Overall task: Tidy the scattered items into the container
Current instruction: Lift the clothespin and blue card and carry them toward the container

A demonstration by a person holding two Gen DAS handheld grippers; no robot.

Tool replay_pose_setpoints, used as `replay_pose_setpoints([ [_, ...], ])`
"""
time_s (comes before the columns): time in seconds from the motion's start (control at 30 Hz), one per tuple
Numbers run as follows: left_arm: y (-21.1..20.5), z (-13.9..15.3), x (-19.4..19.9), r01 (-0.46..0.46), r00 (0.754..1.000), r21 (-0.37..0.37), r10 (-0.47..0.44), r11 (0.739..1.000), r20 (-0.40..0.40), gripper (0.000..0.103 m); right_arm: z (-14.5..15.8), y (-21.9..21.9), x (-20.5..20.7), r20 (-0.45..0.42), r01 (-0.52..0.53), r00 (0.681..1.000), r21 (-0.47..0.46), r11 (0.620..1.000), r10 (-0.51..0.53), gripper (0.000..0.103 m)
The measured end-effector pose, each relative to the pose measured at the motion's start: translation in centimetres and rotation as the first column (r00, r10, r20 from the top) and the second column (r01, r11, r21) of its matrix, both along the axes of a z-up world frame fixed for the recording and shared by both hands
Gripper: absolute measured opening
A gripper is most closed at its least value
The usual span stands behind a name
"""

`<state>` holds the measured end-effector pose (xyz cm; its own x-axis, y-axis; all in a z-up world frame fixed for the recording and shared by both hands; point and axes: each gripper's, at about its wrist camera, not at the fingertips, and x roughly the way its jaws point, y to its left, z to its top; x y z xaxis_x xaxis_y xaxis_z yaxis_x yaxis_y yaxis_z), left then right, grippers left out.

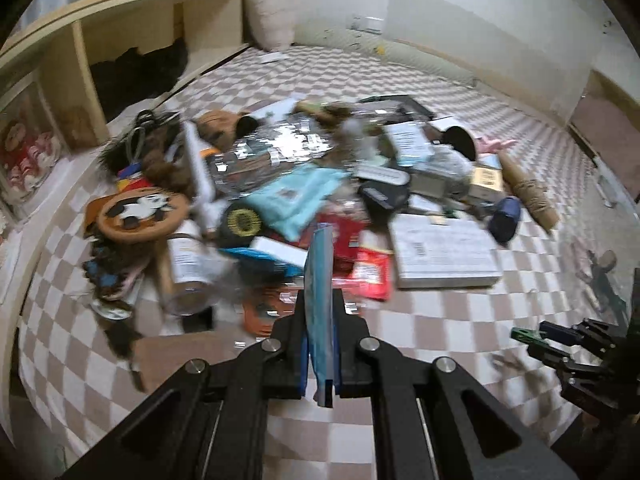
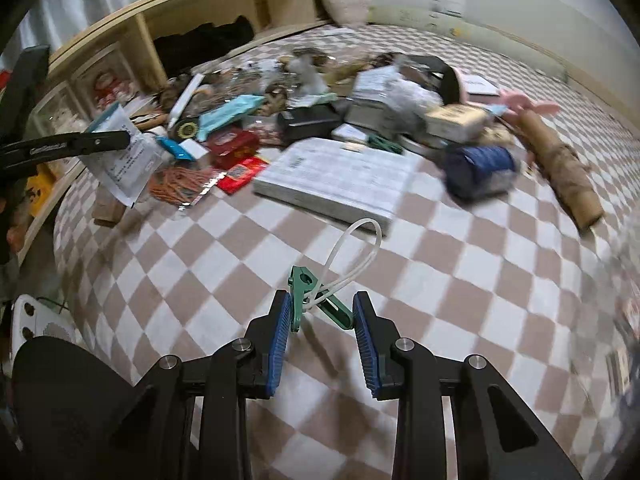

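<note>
Item: flat packet (image 1: 318, 292), thin blue-and-white sachet. The left gripper (image 1: 320, 344) is pinching it edge-on, jaws narrowed onto it, just in front of the white box (image 1: 442, 252). Likely light, floppy, slick; best held near its middle.

Item: green clip (image 2: 316, 300) with white cord loop (image 2: 352, 252). It is sitting between the right gripper (image 2: 322, 328) pads, jaws partly closed on its ends. Probably stiff, small, prone to twisting.

Container: not identifiable.
</note>
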<state>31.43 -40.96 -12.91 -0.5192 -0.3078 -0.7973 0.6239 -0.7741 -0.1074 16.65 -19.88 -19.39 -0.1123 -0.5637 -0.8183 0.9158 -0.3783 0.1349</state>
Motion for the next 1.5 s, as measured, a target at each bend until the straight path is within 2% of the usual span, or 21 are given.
replay_pose_setpoints([
  [0.37,5.9,-1.1,-4.3,0.087,0.996,0.088,-0.084,0.992,-0.038,0.009,0.3,4.5,-1.8,0.004,0.106,0.994,0.019,0.994,-0.107,0.033],
  [0.63,9.1,0.2,-6.1,0.138,0.989,0.081,-0.133,0.987,-0.071,0.009,2.1,7.1,-2.7,-0.012,0.163,0.987,0.0,0.987,-0.163,0.033],
  [0.87,11.2,3.9,-6.7,0.17,0.976,0.028,-0.165,0.985,-0.143,0.009,6.1,8.7,-2.9,-0.056,0.179,0.982,-0.066,0.982,-0.183,0.033],
  [1.1,13.2,9.0,-8.0,0.208,0.95,-0.046,-0.213,0.977,-0.229,0.009,11.1,10.4,-3.5,-0.126,0.199,0.968,-0.145,0.969,-0.217,0.033],
  [1.37,16.6,14.6,-10.4,0.266,0.905,-0.137,-0.296,0.954,-0.306,0.009,15.8,13.3,-5.2,-0.215,0.269,0.926,-0.206,0.941,-0.312,0.033],
  [1.5,18.6,16.9,-11.9,0.3,0.872,-0.172,-0.343,0.938,-0.35,0.009,17.8,15.5,-6.6,-0.236,0.314,0.899,-0.243,0.918,-0.37,0.033],
])
